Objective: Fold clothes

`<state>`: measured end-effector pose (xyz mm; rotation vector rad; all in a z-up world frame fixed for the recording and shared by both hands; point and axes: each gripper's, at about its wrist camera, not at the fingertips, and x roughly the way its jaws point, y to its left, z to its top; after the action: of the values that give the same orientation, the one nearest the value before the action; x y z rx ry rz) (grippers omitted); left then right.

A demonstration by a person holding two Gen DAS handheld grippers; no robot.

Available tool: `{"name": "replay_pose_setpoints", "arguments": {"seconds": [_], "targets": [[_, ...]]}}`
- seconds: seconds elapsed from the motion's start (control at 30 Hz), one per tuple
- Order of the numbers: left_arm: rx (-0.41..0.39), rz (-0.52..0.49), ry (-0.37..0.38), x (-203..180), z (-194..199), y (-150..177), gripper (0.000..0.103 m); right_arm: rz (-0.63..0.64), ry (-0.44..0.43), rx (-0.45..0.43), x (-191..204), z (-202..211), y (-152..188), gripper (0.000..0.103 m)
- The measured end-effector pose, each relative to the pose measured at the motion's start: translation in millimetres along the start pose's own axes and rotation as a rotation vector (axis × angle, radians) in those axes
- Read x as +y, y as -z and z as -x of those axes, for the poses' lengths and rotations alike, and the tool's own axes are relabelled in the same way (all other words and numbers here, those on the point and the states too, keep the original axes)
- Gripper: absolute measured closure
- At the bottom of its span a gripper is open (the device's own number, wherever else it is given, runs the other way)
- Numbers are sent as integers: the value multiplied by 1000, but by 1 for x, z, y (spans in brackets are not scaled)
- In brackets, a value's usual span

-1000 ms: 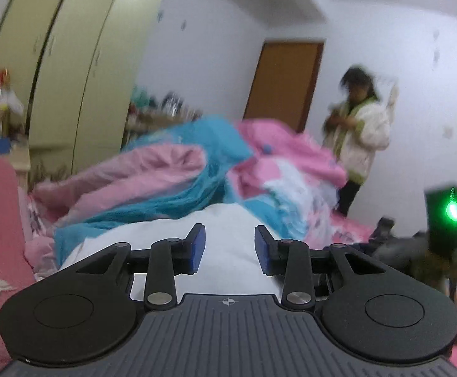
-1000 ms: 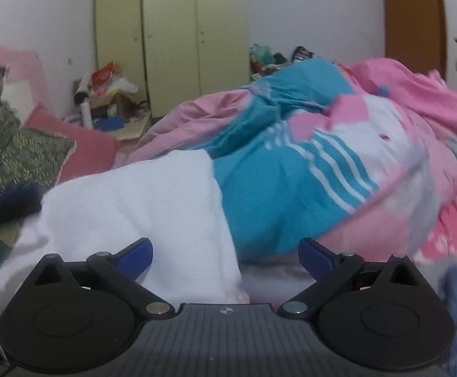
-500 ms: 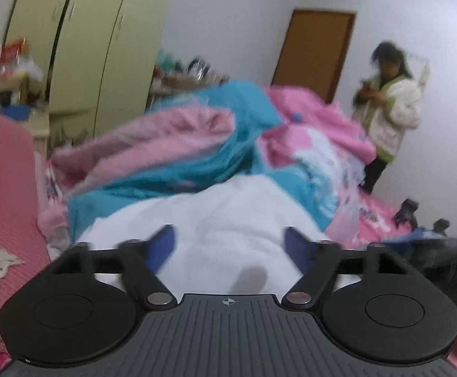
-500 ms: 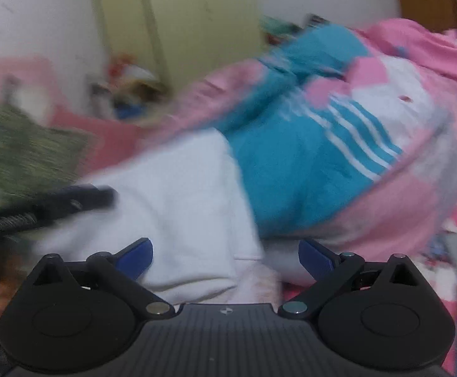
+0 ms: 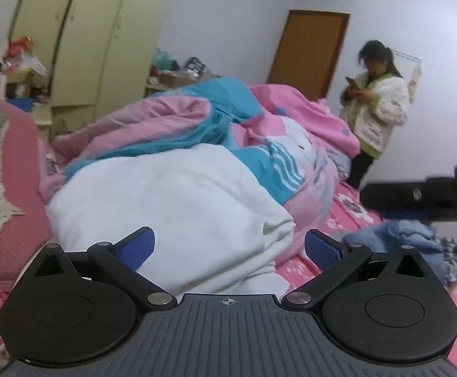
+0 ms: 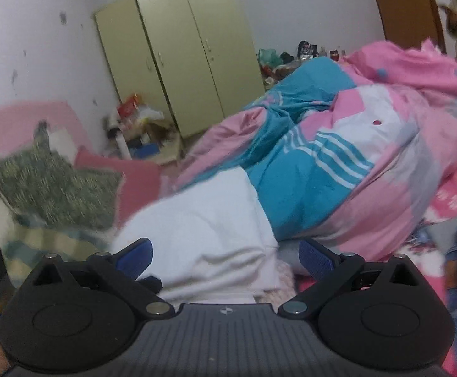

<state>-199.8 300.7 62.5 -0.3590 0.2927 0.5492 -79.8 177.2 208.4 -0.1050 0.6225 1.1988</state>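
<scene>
A white garment (image 5: 172,201) lies bunched on the pink bed sheet (image 5: 348,216), against a heaped quilt. In the left wrist view my left gripper (image 5: 228,245) hovers just in front of its near fold. The jaws are opening wide; the cloth lies beyond the blue pads (image 5: 135,248), which do not press on it. In the right wrist view the same white garment (image 6: 206,229) sits ahead of my right gripper (image 6: 225,256), which is open and holds nothing. A crumpled blue denim garment (image 5: 398,238) lies to the right on the sheet.
A pink and blue quilt (image 5: 260,144) is piled behind the white garment. A person (image 5: 376,116) stands beyond the bed near a brown door. A pale green wardrobe (image 5: 87,47) fills the back left. A pink pillow (image 5: 18,163) and a green cushion (image 6: 49,185) lie at the left.
My left gripper's jaws went from nearly shut to wide apart, and it drew back from the white garment. The right gripper stayed open while its view rose and tilted.
</scene>
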Motion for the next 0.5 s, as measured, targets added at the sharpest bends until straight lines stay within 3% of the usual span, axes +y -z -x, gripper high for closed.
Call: {"name": "replay_pose_setpoints", "arguments": {"seconds": [0.17,0.37,0.5], "targets": [[-27,-8,-35,-10,22,2,0,0,-3,42,19,18,7,2],[-67,-21,-116,-21,47,3,0,41,24,14,41,49,16,2],[-72,-22,-116,-25,57,2,0,68,36,-2,51,65,21,2]]}}
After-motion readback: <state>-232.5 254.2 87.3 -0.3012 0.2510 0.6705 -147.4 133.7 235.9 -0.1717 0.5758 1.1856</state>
